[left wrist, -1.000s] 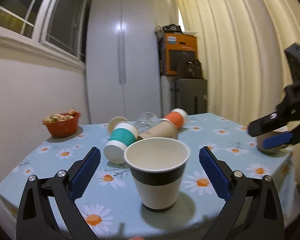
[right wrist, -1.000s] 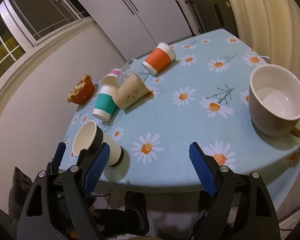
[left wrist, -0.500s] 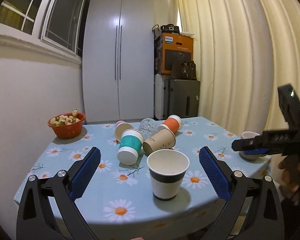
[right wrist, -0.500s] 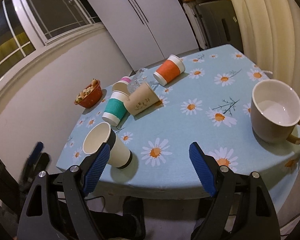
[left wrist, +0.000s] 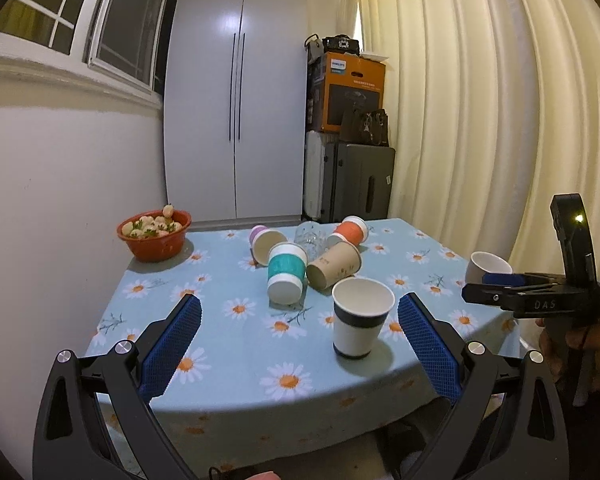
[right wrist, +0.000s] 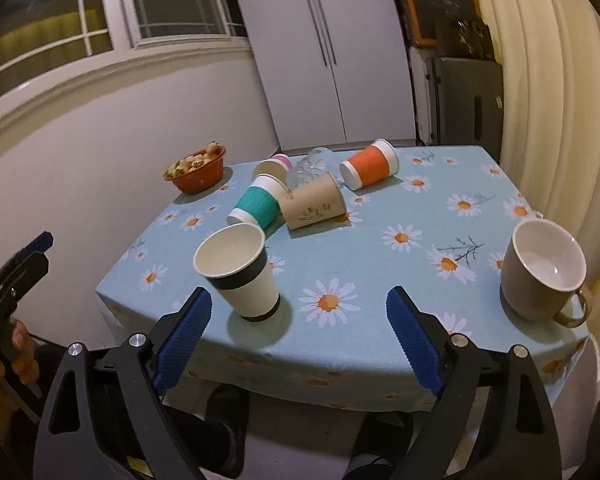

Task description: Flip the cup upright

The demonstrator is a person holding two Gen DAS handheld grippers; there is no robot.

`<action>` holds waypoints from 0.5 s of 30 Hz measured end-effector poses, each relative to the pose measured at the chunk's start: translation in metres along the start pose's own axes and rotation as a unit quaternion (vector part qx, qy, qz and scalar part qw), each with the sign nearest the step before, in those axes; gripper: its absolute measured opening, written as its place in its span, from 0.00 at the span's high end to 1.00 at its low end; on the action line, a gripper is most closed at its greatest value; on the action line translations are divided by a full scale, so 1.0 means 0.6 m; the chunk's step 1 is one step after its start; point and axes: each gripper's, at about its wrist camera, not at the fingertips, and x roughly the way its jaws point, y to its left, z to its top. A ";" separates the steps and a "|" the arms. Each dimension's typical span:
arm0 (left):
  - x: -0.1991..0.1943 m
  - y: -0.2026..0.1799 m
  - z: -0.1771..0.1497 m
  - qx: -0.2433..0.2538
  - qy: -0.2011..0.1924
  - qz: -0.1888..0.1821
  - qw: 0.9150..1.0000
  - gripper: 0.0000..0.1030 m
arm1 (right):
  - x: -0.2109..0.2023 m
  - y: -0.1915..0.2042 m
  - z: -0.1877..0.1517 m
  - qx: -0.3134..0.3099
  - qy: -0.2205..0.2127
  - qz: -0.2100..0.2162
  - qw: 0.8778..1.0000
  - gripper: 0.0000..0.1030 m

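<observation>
Both sets of jaws stand wide apart and hold nothing: left gripper (left wrist: 299, 340) and right gripper (right wrist: 299, 338) each hang short of the near edge of the tabletop (right wrist: 380, 344), blue pads showing.

Paper cup (right wrist: 239, 274) stands upright near the front edge, left of centre. White body, dark band below the rim, dark ring at the base, mouth up; inside looks bare. Not touched by either gripper.

Beige mug (right wrist: 542, 274) upright at the right front corner, well apart from the paper cup, handle toward the near edge; white inside, contents not discernible.

Mid-table, a cluster lying on their sides: teal-sleeved cup (right wrist: 256, 206) just behind the paper cup, kraft-brown cup (right wrist: 314, 206) beside and touching it, orange-sleeved cup (right wrist: 369, 164) farther right. Behind these a pink-sleeved cup (right wrist: 273, 166), open mouth toward the cameras, and a clear glass (right wrist: 306, 168), also tipped over.

Far left corner: red bowl (left wrist: 154, 240) upright, heaped with pale strawberries.

Cloth is light blue with a daisy print. Beyond the table, white cupboard doors (left wrist: 236, 92).
</observation>
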 end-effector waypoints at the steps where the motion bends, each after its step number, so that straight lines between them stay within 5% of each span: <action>1: -0.003 0.002 -0.001 -0.002 0.001 -0.003 1.000 0.06 | -0.001 0.006 -0.002 -0.011 0.000 -0.004 1.000 0.11; 15: -0.012 -0.011 -0.022 -0.001 0.037 -0.034 0.999 0.06 | -0.073 0.057 -0.016 -0.116 -0.037 -0.037 0.992 0.05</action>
